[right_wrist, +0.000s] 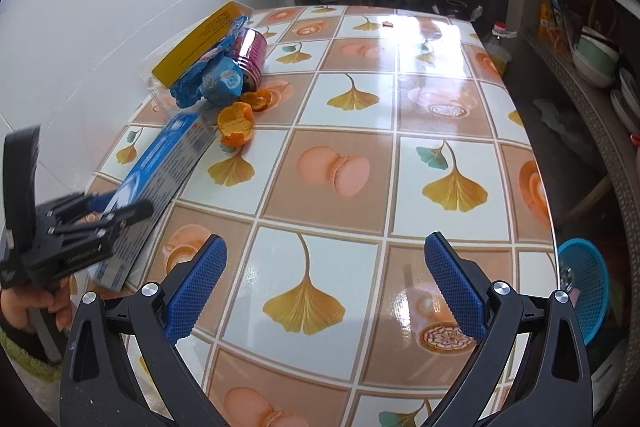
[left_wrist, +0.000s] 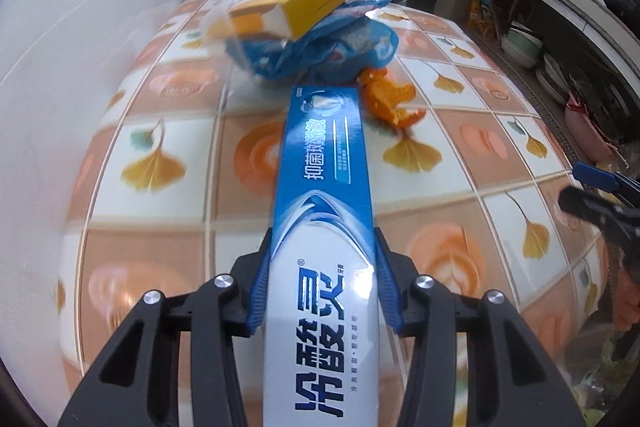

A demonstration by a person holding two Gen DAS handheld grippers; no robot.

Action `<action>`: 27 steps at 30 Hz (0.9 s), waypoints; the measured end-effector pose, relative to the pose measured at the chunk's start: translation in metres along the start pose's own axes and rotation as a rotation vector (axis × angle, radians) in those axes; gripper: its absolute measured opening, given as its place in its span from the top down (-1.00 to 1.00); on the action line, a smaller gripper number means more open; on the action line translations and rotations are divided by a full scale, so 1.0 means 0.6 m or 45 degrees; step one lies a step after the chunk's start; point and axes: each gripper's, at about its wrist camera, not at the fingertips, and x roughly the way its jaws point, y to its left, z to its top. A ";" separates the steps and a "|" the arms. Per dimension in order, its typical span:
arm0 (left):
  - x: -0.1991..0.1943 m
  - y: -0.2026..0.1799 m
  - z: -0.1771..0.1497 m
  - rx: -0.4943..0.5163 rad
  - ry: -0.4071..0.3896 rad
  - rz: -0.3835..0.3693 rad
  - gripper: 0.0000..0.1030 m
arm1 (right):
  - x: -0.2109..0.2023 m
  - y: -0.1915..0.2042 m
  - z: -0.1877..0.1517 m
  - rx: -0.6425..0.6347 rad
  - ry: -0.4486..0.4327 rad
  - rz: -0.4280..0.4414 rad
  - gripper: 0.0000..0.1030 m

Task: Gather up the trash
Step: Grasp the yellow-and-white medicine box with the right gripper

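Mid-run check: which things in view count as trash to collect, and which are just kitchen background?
Trash:
- toothpaste box, between the left gripper's pads
- yellow box
- blue wrapper
- orange peel
- pink can

Background:
- stacked bowls on the shelf
- blue basket beside the table
- right gripper, open and empty

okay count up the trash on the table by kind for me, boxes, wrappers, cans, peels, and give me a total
Boxes: 2, toothpaste box, yellow box
Wrappers: 1, blue wrapper
Cans: 1, pink can
Orange peels: 2, and
Total: 6
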 end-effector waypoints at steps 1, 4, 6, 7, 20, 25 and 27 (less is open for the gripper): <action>-0.007 0.001 -0.010 -0.016 0.008 -0.002 0.14 | 0.001 0.000 0.000 0.001 0.001 0.003 -0.84; -0.026 0.002 -0.036 -0.057 0.044 -0.035 0.14 | 0.001 0.001 0.000 0.003 0.003 0.016 -0.84; -0.035 0.001 -0.049 -0.074 0.067 -0.068 0.13 | 0.001 0.004 0.001 -0.003 0.001 0.026 -0.84; -0.040 0.002 -0.054 -0.084 0.079 -0.089 0.13 | 0.000 0.005 0.002 -0.006 0.000 0.028 -0.84; -0.021 0.000 -0.015 -0.065 0.046 -0.131 -0.19 | -0.016 0.029 0.106 0.019 0.008 0.241 -0.84; -0.006 -0.002 -0.023 -0.070 0.045 -0.150 -0.19 | 0.016 0.053 0.208 0.137 0.120 0.445 -0.84; -0.004 -0.001 -0.026 -0.080 0.036 -0.157 -0.18 | 0.037 0.066 0.244 0.202 0.177 0.490 -0.84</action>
